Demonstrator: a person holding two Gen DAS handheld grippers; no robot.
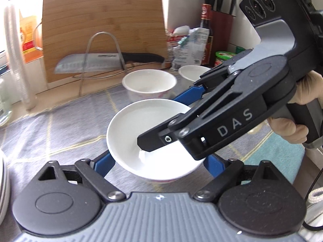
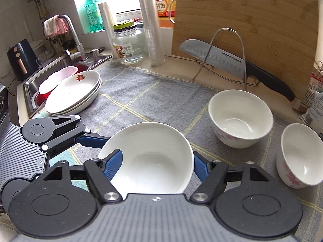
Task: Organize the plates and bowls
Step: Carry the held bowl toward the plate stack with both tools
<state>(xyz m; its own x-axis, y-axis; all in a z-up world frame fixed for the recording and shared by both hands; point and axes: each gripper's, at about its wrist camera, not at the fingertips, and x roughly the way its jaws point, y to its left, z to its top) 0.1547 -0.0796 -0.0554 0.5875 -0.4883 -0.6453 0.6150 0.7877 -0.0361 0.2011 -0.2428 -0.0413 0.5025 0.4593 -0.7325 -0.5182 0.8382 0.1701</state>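
Looking across the bench (image 2: 161,92), I see the plate stack (image 2: 74,92) far left and two flowered bowls (image 2: 240,119) to the right. My carried bowl (image 2: 149,157) sits between both grippers: left gripper (image 1: 157,161) jaws clasp its sides, right gripper (image 2: 157,165) jaws pinch its rim.
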